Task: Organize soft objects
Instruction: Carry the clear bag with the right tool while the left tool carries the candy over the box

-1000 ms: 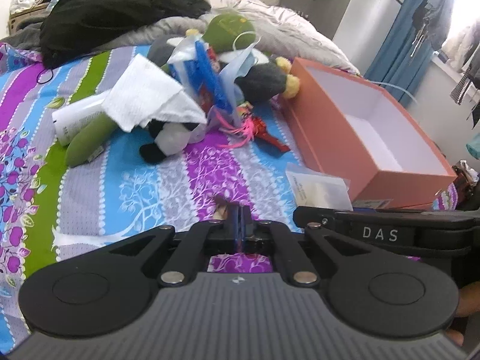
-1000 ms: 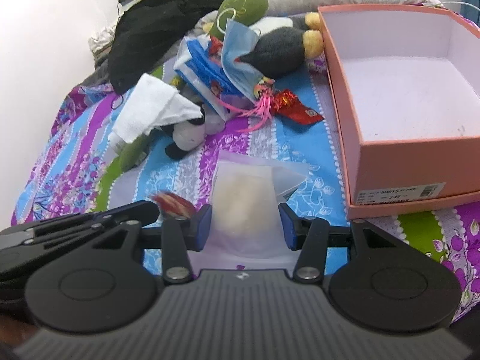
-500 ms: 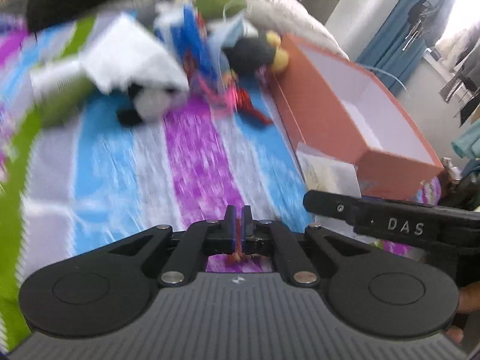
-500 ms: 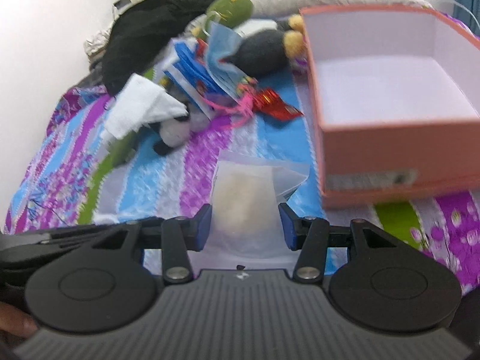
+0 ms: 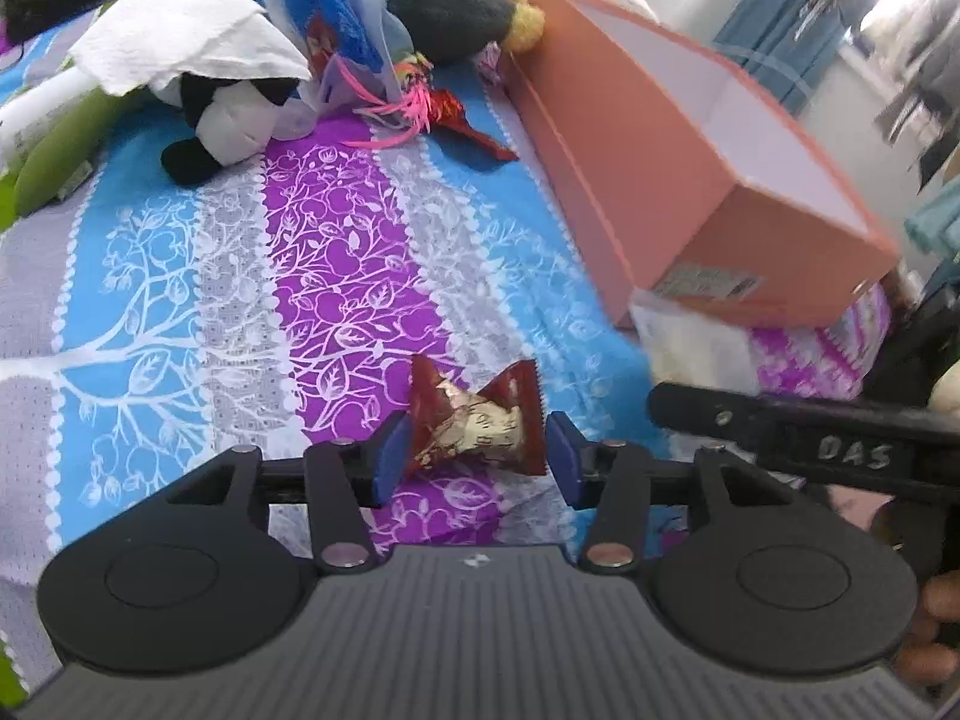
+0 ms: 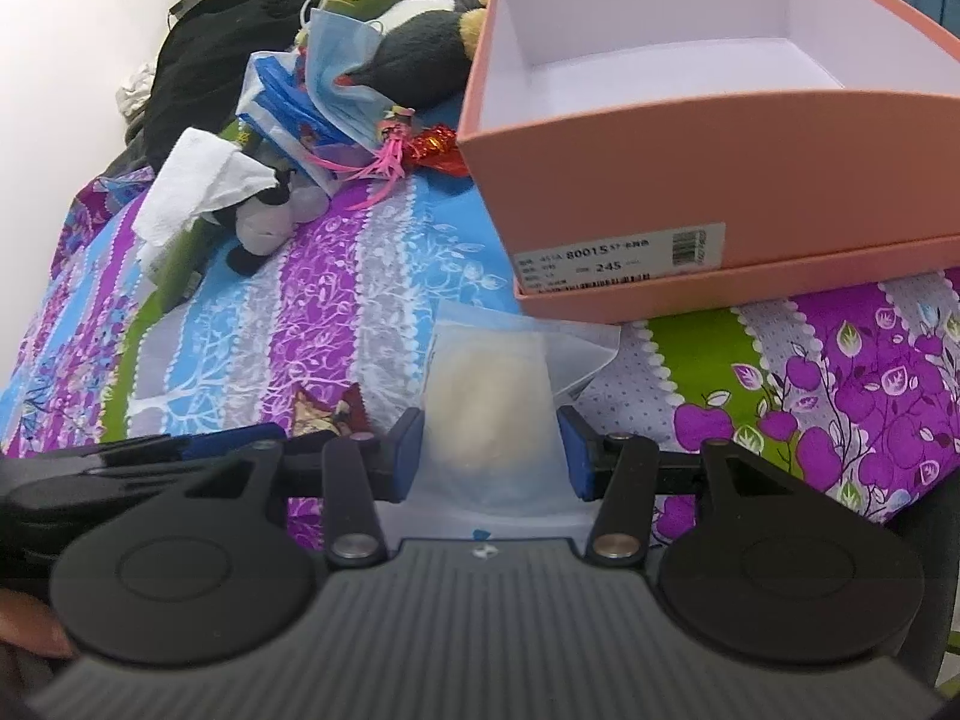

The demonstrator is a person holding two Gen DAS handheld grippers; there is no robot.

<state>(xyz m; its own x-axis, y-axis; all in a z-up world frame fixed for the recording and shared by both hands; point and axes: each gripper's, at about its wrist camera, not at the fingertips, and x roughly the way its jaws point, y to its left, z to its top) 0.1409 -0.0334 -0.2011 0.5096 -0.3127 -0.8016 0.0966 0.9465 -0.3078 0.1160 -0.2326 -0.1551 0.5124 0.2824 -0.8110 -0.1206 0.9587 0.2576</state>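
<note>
1. The left gripper [image 5: 477, 456] has just been opening: its blue pads now stand apart on either side of a red-and-gold sweet wrapper [image 5: 477, 420], which lies on the purple stripe of the bedspread [image 5: 198, 276] near the bed's front edge. The pads do not look to press on it.

2. The right gripper [image 6: 489, 459] stands half wide with a clear packet holding something pale [image 6: 489, 396] between its pads — squeezed or merely framed, the picture cannot settle.

3. Just beyond the packet stands the open pink shoebox [image 6: 660, 192], apparently empty, toward the bed's right edge. The packet's far corner lies just beside the box's labelled end.

4. Toward the bed's far edge lies the heap not yet sorted: a black-and-white plush [image 5: 234, 114] under a white tissue [image 5: 180, 36], a blue face mask [image 6: 342, 84], a dark plush with yellow feet [image 5: 456, 15] and a pink-tasselled trinket [image 5: 408, 108].

5. Step in hand, by judgement — gathering small soft items at the near edge for the box.

6. Next, the right hand would need a firm hold on the packet and a lift over the box wall; the left must close on the crinkly wrapper or reach for the heap.
</note>
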